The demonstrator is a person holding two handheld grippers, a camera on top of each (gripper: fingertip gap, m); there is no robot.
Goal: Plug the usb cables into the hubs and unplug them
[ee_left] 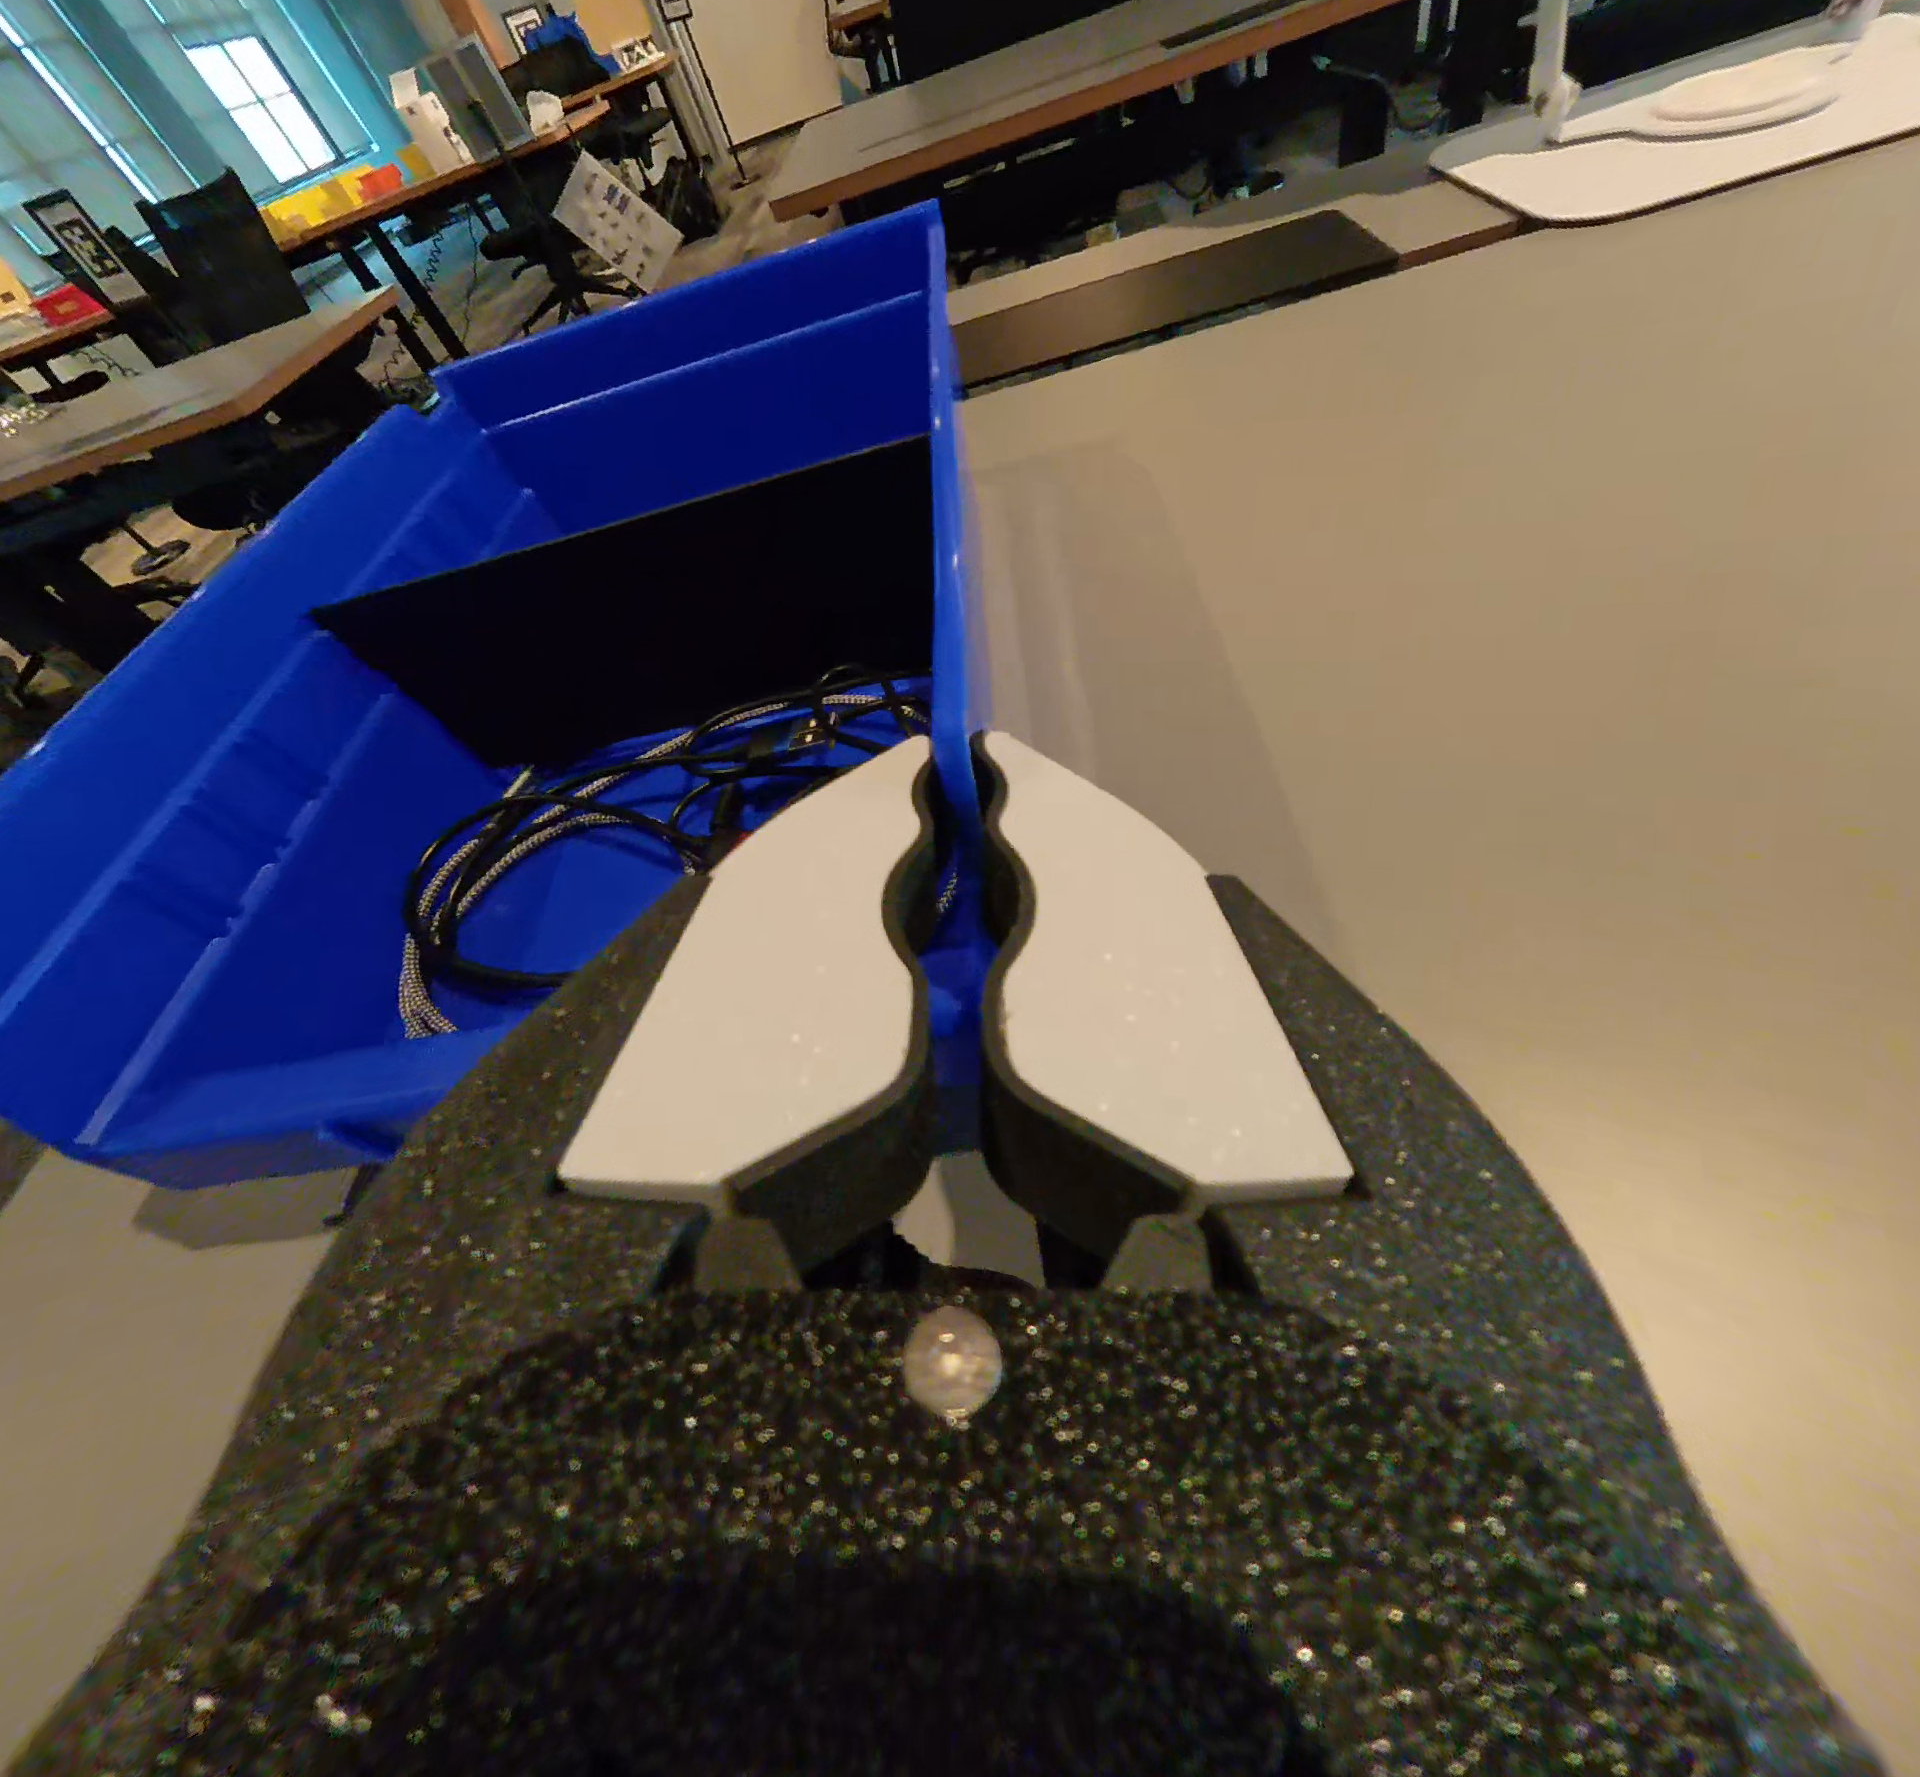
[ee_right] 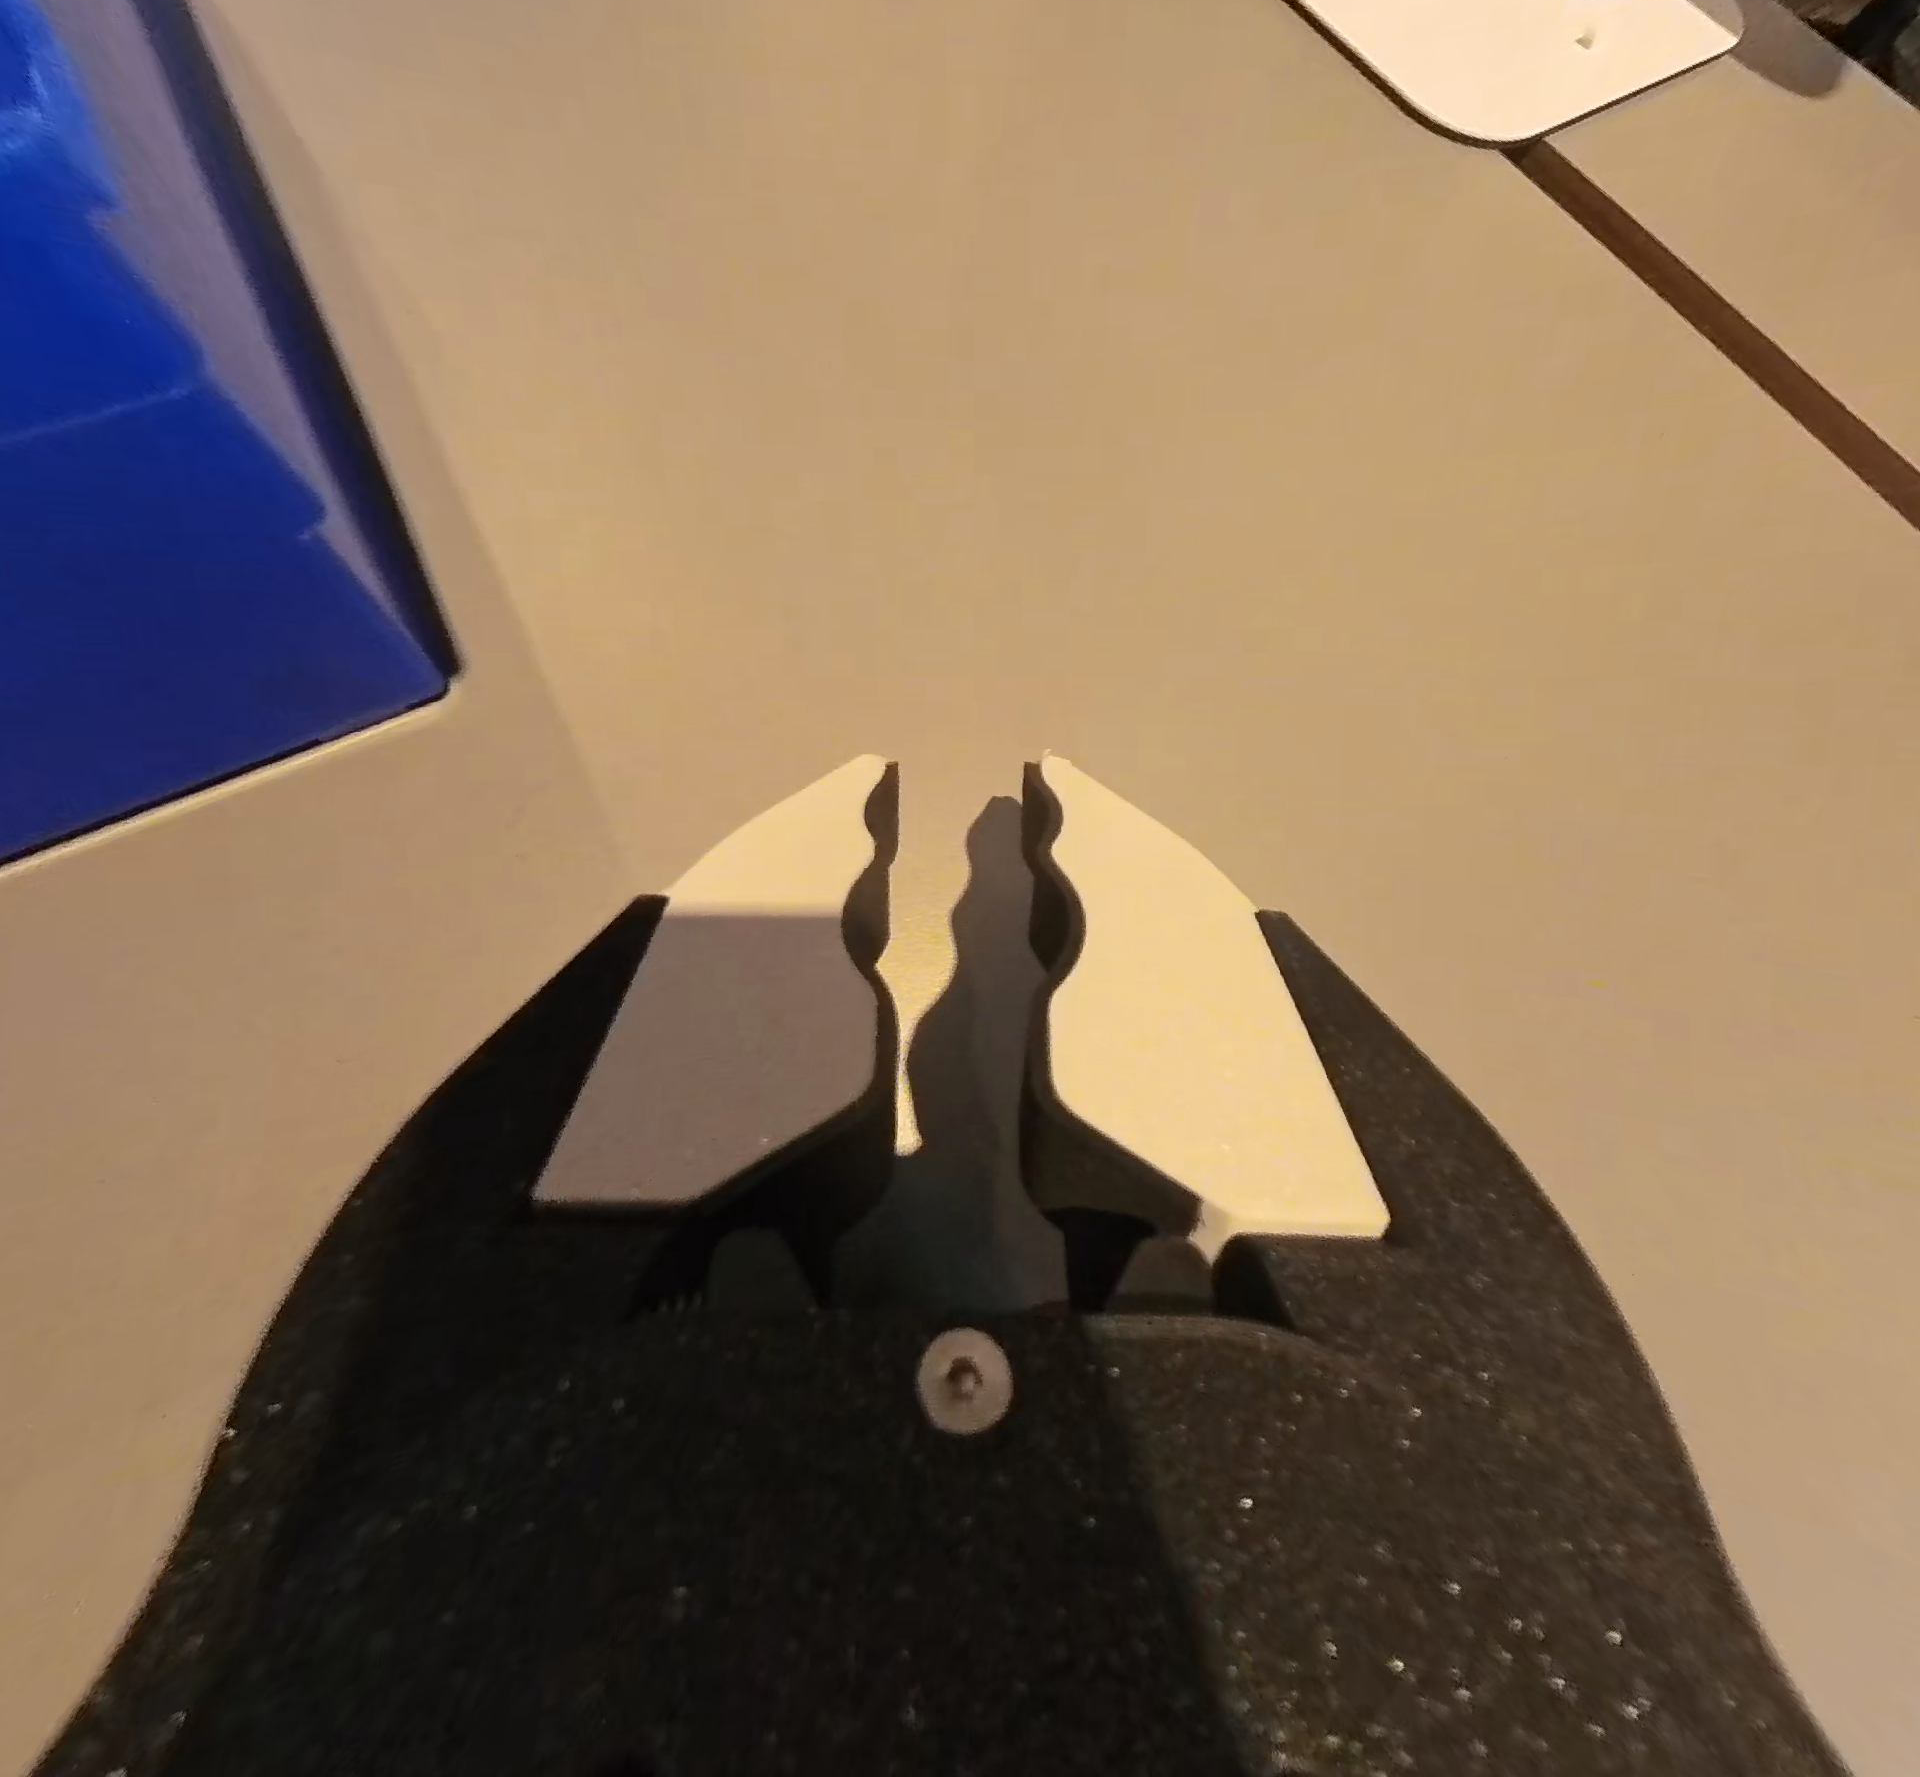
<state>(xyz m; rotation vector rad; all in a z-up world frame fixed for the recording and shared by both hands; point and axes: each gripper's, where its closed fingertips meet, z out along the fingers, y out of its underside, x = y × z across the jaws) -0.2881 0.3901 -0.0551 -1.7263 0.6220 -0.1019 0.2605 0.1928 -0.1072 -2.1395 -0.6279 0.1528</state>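
We hold the left tool [ee_left: 958, 753] over the near corner of the blue bin [ee_left: 260, 854], its fingers nearly together with only a thin gap and nothing between them. The usb cables [ee_left: 582, 834] lie tangled loose on the bin floor in front of a black divider [ee_left: 665, 605]. Our right tool [ee_right: 961, 771] hovers over the bare surface [ee_right: 935, 325] beside the bin, fingers slightly apart and empty. We see no hubs anywhere, so we judge the task barely begun: every plugging and unplugging remains.
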